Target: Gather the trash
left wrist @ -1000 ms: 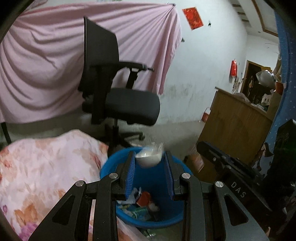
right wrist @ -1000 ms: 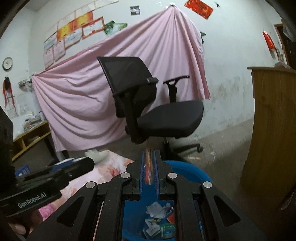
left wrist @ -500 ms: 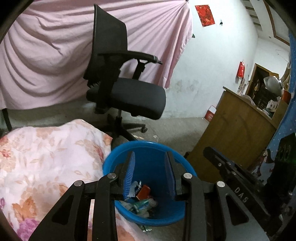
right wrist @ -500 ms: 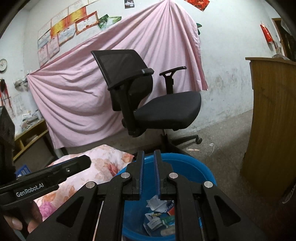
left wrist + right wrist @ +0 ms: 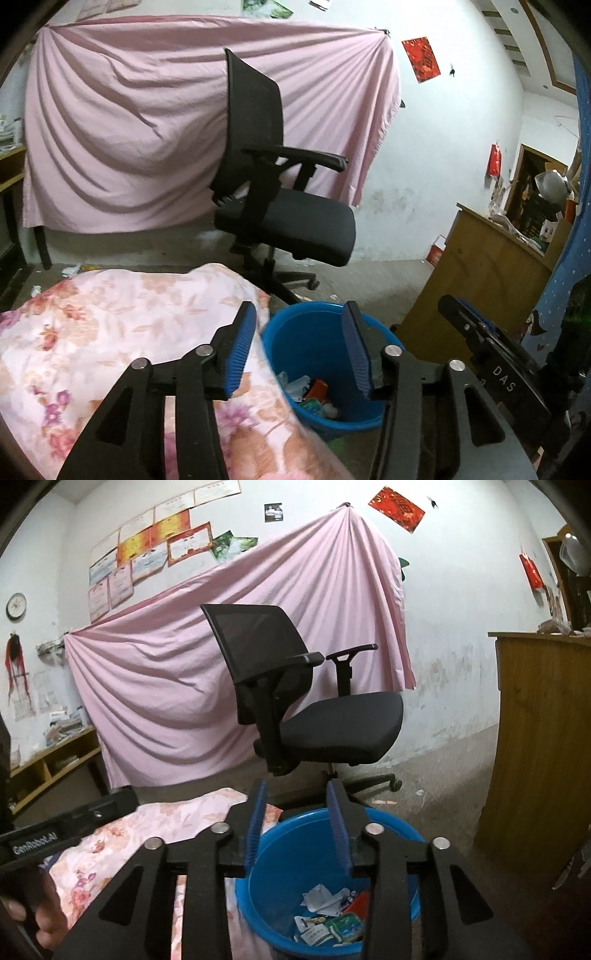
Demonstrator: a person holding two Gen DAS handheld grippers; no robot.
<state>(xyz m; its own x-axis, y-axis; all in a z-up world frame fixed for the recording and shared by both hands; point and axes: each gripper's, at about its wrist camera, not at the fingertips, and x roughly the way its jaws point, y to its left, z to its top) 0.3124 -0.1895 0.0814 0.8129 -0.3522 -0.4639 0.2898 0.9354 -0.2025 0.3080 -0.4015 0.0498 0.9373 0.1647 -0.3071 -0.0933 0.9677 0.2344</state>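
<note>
- Left wrist view: my left gripper (image 5: pixel 299 354) is empty and its jaws are opening, standing about half wide with nothing between the blue pads (image 5: pixel 240 354). A second ago a crumpled white piece sat pinched between them above the bin; now it is gone from the jaws, so I judge it dropped in.
- The blue bin (image 5: pixel 295 332) stands on the floor just beside the floral quilt (image 5: pixel 110 332), with wrappers (image 5: pixel 314 391) piled at its bottom. The right gripper's black body (image 5: pixel 495 365) shows at the right edge.
- Right wrist view: my right gripper (image 5: pixel 297 825) is also empty, jaws opening to a moderate gap. A second ago they were clamped on a thin strip; that strip is out of them now.
- Here the bin (image 5: pixel 391 823) lies directly under the fingers, trash (image 5: pixel 328 919) heaped inside. The office chair (image 5: pixel 303 709) stands behind.
- My judgement: 2 pieces are delivered, both grippers are free, and I can turn back to look for more litter.
</note>
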